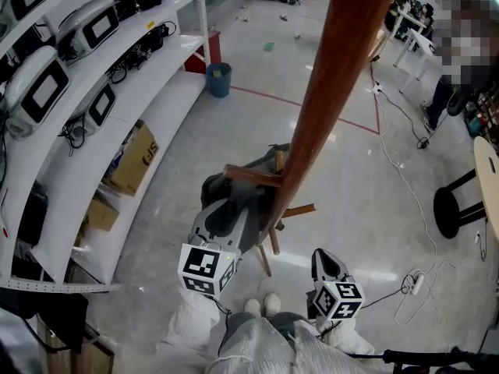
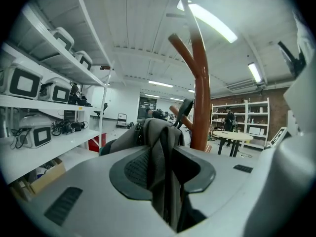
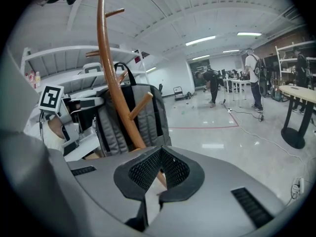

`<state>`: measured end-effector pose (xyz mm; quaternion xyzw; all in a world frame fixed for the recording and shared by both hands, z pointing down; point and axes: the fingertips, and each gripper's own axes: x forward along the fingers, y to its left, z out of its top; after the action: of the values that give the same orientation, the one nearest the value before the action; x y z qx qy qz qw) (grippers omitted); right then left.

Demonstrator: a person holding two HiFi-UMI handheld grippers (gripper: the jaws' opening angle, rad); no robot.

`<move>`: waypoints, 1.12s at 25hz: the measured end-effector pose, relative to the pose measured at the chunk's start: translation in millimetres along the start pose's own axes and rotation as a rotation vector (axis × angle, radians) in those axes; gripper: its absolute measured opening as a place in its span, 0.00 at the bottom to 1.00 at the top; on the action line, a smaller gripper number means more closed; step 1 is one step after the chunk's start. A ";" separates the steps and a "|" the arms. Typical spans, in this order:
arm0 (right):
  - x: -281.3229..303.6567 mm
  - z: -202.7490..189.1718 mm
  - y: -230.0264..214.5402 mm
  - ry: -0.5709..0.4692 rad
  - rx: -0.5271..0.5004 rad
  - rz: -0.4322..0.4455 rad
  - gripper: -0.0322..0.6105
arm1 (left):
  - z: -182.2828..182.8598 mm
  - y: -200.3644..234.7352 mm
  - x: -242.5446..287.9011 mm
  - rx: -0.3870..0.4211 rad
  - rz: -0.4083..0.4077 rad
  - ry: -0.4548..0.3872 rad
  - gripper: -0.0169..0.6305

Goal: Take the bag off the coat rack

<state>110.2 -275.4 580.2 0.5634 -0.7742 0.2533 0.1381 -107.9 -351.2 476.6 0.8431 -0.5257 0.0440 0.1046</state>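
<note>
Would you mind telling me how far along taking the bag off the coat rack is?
Done: the left gripper is clamped on a fold of the grey bag. In hand: only that grip; the bag hangs against the coat rack, not lifted yet. The right gripper is shut and empty, short of the rack. Left: lifting the bag off the rack and carrying it clear.

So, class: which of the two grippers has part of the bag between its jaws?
The left gripper: the grey bag is pinched there, while the right gripper has its jaws shut on nothing.
</note>
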 end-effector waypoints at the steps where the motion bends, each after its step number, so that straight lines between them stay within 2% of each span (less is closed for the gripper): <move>1: -0.7 0.7 -1.0 -0.002 0.002 -0.003 0.07 | 5.0 -1.0 -0.4 0.002 -0.003 -0.012 0.20; 16: -6.9 13.7 -21.5 -0.041 0.020 -0.028 0.07 | 40.5 10.2 6.1 -0.052 0.020 -0.096 0.20; 28: -13.4 12.3 -36.7 -0.034 0.032 -0.042 0.07 | 39.5 25.1 18.1 -0.099 0.065 -0.099 0.20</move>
<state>150.1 -280.0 572.0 0.5859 -0.7602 0.2533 0.1213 -123.8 -386.6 444.7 0.8206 -0.5588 -0.0206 0.1183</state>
